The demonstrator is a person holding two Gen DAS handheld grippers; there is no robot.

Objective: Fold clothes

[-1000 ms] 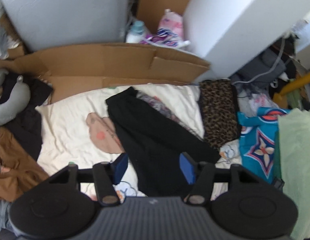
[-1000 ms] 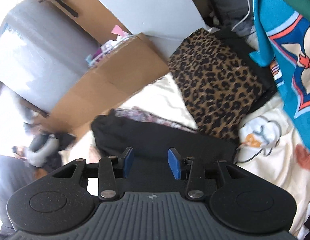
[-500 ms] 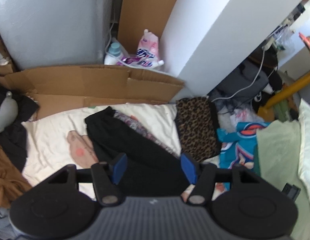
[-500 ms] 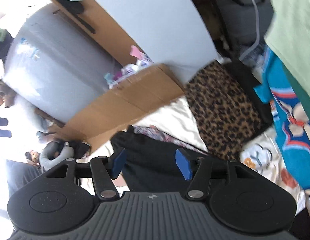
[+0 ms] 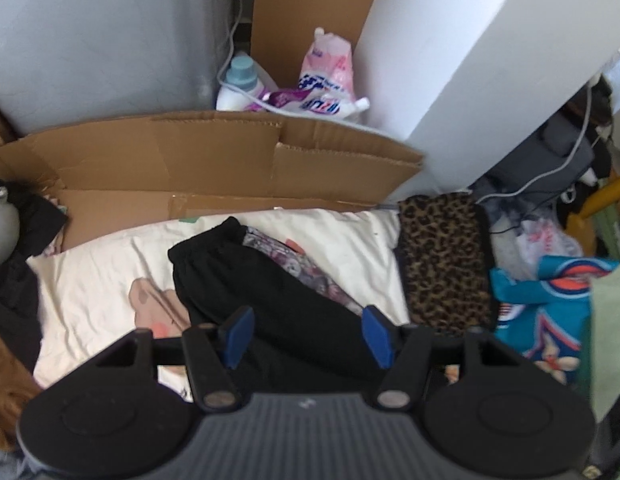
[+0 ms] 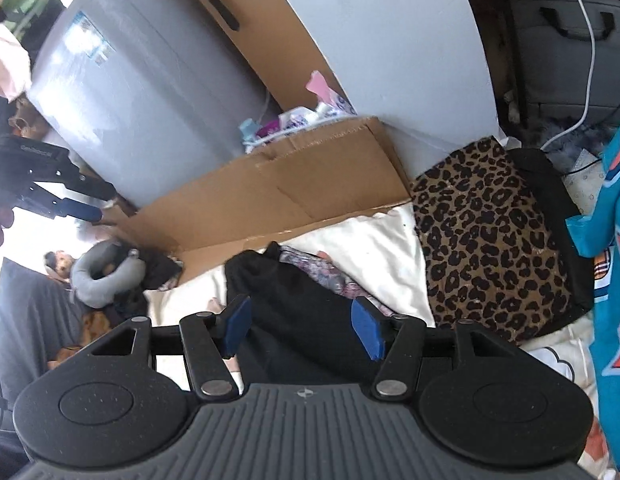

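Left wrist view sat above the bed, looking steeply down past its own tongs (image 5: 306,336) at the black garment (image 5: 270,312) on the cream sheet (image 5: 90,280). Cardboard (image 5: 214,160) at far edge. Right wrist view was rolled, shallower, tongs (image 6: 300,328) over the same black garment (image 6: 294,320). Both views shared the garment, the leopard-print cloth (image 5: 445,264) (image 6: 493,240), the cardboard (image 6: 278,192). Left tongs (image 6: 66,204) showed at far left of the right view.
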